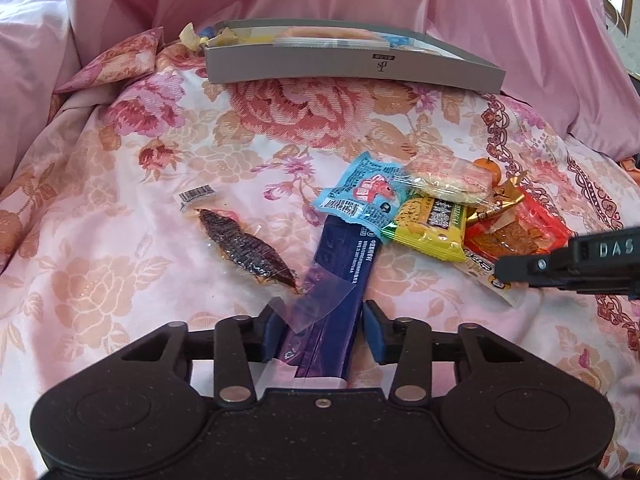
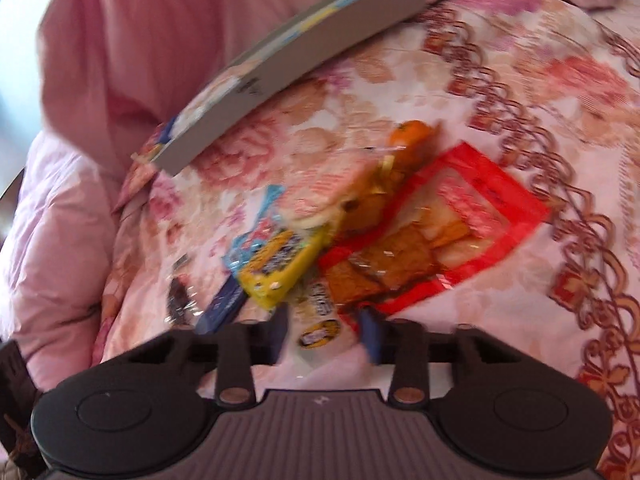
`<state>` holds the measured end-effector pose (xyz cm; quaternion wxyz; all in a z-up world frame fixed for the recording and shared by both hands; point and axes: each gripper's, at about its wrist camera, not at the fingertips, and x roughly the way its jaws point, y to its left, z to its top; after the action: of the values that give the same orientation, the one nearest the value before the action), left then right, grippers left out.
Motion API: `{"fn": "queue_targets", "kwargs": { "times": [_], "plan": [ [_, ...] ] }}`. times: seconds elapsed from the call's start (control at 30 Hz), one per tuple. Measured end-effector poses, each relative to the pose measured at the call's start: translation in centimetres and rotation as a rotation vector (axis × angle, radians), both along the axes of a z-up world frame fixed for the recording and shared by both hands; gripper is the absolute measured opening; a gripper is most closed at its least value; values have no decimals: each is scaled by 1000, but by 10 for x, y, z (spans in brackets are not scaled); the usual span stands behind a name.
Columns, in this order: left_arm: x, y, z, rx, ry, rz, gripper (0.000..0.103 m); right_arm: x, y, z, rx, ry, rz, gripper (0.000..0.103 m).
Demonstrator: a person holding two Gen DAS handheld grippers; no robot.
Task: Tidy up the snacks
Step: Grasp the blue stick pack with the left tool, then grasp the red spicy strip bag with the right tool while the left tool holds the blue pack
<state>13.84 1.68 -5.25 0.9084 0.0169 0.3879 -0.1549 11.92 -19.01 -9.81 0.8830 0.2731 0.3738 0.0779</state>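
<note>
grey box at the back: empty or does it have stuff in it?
Has stuff in it. In the left wrist view the grey box is open-topped, with a clear-wrapped round pastry and other packets showing above its rim.

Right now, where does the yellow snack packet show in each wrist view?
Left wrist: yellow snack packet right of centre, partly under the rice cracker pack.
Right wrist: yellow snack packet just left of centre, above the tool.
Shared landmark: grey box at the back.

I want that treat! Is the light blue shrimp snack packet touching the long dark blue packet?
Touching. In the left wrist view the light blue shrimp snack packet lies across the far end of the long dark blue packet, overlapping it with no gap.
</note>
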Motion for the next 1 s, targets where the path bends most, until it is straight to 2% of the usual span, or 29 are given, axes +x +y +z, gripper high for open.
{"fn": "queue_targets", "kwargs": {
  "times": [0.03,0.2,0.5,0.53,0.57,0.6,0.67,0.73,0.83,0.93,1.0],
  "plan": [
    [0,1,1,-9,10,4,42,-1,-1,-1,-6,6,-3,20],
    [-8,-2,4,-32,41,-7,37,-11,-4,2,-43,3,22,8],
    [-30,-9,12,-37,92,-24,37,-29,-21,18,-87,23,135,3],
    [-29,-10,12,-34,92,-27,39,-29,-23,17,-88,27,138,4],
    [-29,-10,11,-32,91,-25,39,-29,-24,16,-84,31,128,11],
    [-27,-9,11,-31,90,-21,43,-29,-26,15,-63,32,113,14],
    [-24,-9,9,-31,83,-22,49,-27,-32,12,3,40,87,28],
    [-18,-10,8,-36,74,-31,59,-24,-37,10,45,32,66,33],
    [-11,-13,5,-33,59,-46,63,-22,-37,12,70,13,62,36],
    [-5,-16,2,-18,45,-59,63,-21,-32,15,54,2,75,36],
    [-3,-17,2,-16,45,-60,61,-15,-30,10,63,34,61,41]
  ]
}}
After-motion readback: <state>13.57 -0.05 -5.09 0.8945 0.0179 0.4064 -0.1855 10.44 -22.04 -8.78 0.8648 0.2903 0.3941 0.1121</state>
